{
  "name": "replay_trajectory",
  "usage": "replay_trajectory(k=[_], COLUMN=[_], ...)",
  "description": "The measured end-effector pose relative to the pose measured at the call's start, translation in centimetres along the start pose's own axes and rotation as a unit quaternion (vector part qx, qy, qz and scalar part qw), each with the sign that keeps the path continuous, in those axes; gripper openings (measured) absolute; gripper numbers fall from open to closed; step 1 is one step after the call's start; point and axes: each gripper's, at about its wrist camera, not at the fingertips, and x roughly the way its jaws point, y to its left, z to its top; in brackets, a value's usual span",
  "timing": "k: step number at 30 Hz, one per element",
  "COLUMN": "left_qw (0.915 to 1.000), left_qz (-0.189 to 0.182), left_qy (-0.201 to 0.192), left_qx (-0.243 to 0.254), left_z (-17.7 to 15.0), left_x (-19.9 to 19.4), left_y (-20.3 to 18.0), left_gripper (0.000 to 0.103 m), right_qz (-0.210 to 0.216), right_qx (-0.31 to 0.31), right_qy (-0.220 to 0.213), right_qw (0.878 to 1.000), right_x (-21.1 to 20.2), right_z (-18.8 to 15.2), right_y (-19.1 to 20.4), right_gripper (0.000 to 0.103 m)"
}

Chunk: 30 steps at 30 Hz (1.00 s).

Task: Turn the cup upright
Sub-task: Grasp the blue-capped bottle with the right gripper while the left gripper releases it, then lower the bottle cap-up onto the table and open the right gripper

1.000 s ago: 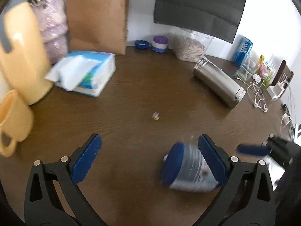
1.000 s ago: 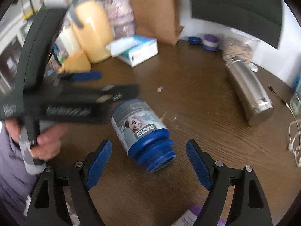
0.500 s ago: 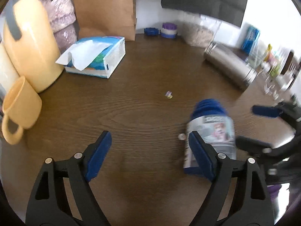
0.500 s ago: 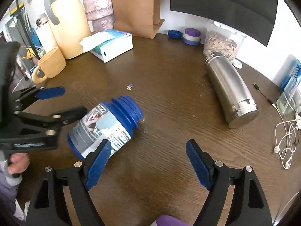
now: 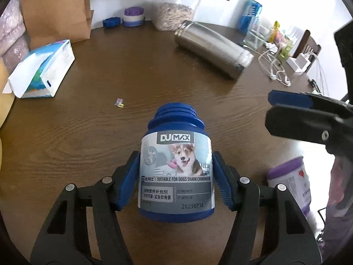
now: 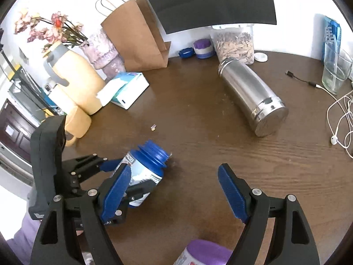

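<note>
Two grippers, one blue bottle (image 5: pixel 176 172).
Left gripper (image 5: pixel 176 178) clamps its labelled sides, tilted above the table (image 5: pixel 88 132); right gripper (image 6: pixel 174 190) gapes wide, holding nothing.

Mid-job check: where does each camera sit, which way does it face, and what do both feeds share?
Left wrist: rides the left hand-held gripper, looking forward along fingers shut on the blue bottle; the right hand-held gripper shows at right.
Right wrist: rides the open right hand-held gripper, facing the table; the left hand-held gripper holds the blue bottle at left.
Shared: the blue bottle, steel flask, paper bag.
</note>
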Motion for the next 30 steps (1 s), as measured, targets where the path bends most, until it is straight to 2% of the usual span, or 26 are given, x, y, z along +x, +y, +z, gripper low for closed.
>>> replay_trajectory(k=[4,5,8,10,11,12,14,18,19,21,22,23,24,26,27,30], left_qw=[0.9968,0.9956,0.9915,0.9881,0.9856,0.9835,0.9814,0.9842,0.9844,0.9875,0.9898,0.9913,0.9925,0.9937,0.9941,0.9938], left_qz=[0.007,0.007,0.001,-0.022,-0.034,-0.033,-0.017,-0.028,-0.026,-0.037,-0.047,-0.053,-0.048,-0.025,-0.016,0.011], left_qy=[-0.078,-0.092,-0.129,-0.151,-0.165,-0.177,-0.191,-0.175,-0.174,-0.153,-0.134,-0.121,-0.112,-0.108,-0.105,-0.094], left_qx=[0.016,0.018,0.016,0.018,0.017,0.017,0.016,0.005,0.008,0.009,0.003,-0.002,-0.006,-0.014,-0.023,-0.059], left_z=[-1.0,-1.2,-1.9,-2.7,-3.1,-3.6,-4.1,-4.3,-4.5,-4.6,-4.7,-4.9,-5.4,-6.8,-7.4,-8.8], left_x=[-3.9,-4.8,-7.4,-8.6,-9.1,-9.6,-10.2,-10.6,-10.8,-10.8,-10.6,-10.5,-10.6,-10.7,-10.7,-10.6], left_y=[-0.8,-1.0,-1.5,-2.0,-2.2,-2.2,-2.2,-1.8,-2.0,-1.9,-1.7,-1.5,-1.3,-0.8,-0.4,0.7], left_gripper=[0.060,0.060,0.060,0.060,0.060,0.060,0.060,0.060,0.060,0.065,0.076,0.081,0.081,0.081,0.081,0.081], right_qz=[0.113,0.151,0.214,0.250,0.254,0.234,0.229,0.229,0.223,0.170,0.128,0.077,0.027,-0.054,-0.080,-0.111], right_qx=[0.042,0.053,0.083,0.098,0.105,0.102,0.098,0.098,0.093,0.057,0.028,-0.005,-0.040,-0.110,-0.137,-0.187], right_qy=[0.016,0.022,0.047,0.056,0.061,0.061,0.063,0.066,0.063,0.041,0.027,0.011,-0.002,-0.034,-0.048,-0.073], right_qw=[0.993,0.987,0.972,0.962,0.960,0.965,0.967,0.966,0.968,0.983,0.991,0.997,0.999,0.992,0.986,0.973], right_x=[0.0,0.3,1.6,2.3,2.6,2.7,2.7,2.5,2.3,1.7,1.3,1.0,0.9,1.0,1.2,2.5], right_z=[-0.3,-0.4,-0.4,-0.5,-0.7,-0.8,-0.9,-1.5,-1.6,-1.6,-1.7,-2.0,-2.5,-3.8,-4.4,-6.2], right_y=[0.3,0.6,1.6,2.4,2.8,3.2,3.9,4.1,4.2,4.7,5.2,5.9,6.7,8.5,9.3,10.8], right_gripper=[0.085,0.085,0.086,0.086,0.084,0.069,0.068,0.068,0.068,0.068,0.068,0.068,0.068,0.068,0.069,0.069])
